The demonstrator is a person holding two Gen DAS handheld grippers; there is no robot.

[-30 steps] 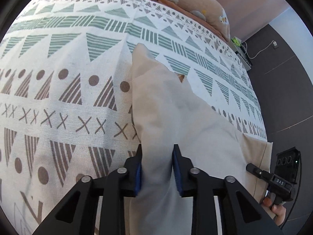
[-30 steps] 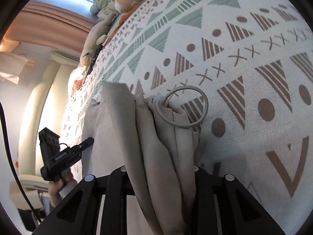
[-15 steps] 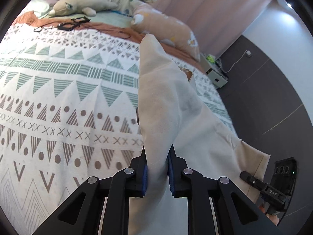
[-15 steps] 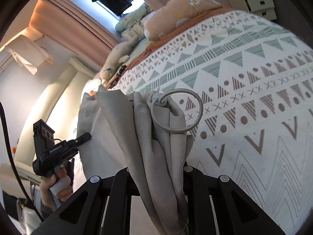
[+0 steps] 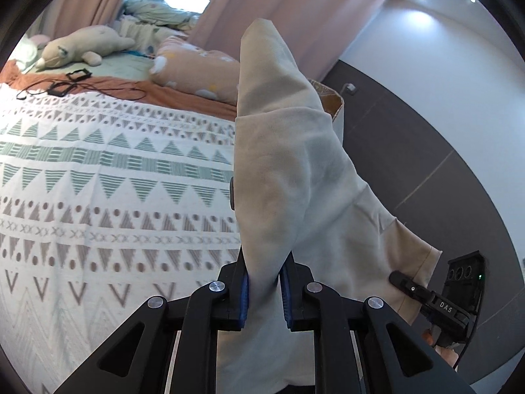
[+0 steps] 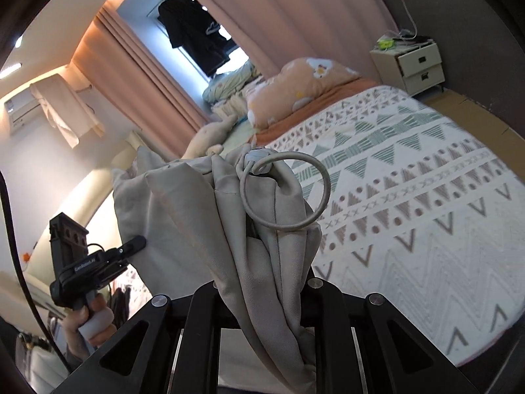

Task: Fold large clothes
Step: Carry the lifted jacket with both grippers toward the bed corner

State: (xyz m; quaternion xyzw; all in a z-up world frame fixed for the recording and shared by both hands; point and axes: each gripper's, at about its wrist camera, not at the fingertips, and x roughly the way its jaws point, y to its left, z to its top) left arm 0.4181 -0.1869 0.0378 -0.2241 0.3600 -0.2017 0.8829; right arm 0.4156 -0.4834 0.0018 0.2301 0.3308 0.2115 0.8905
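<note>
A large beige garment [image 5: 288,170] hangs in the air between both grippers, lifted off the bed. My left gripper [image 5: 264,290] is shut on one edge of it, which stands up in a point above the blue pads [image 5: 244,290]. My right gripper [image 6: 262,282] is shut on a bunched part of the same garment [image 6: 197,210] with a looped drawstring [image 6: 285,190]; its fingertips are hidden by cloth. Each view shows the other gripper at its edge, the right one [image 5: 443,305] and the left one [image 6: 88,262].
The bed [image 5: 98,177] with a patterned white, green and brown cover lies below and ahead. A peach pillow [image 5: 197,69], a plush toy [image 5: 82,46] and cables [image 5: 65,85] lie at its head. A bedside drawer unit [image 6: 410,65] and pink curtains [image 6: 295,16] stand beyond.
Both grippers have risen and tilted up, lifting the garment off the bed. The left gripper closed tighter on the cloth after the earliest frame.
</note>
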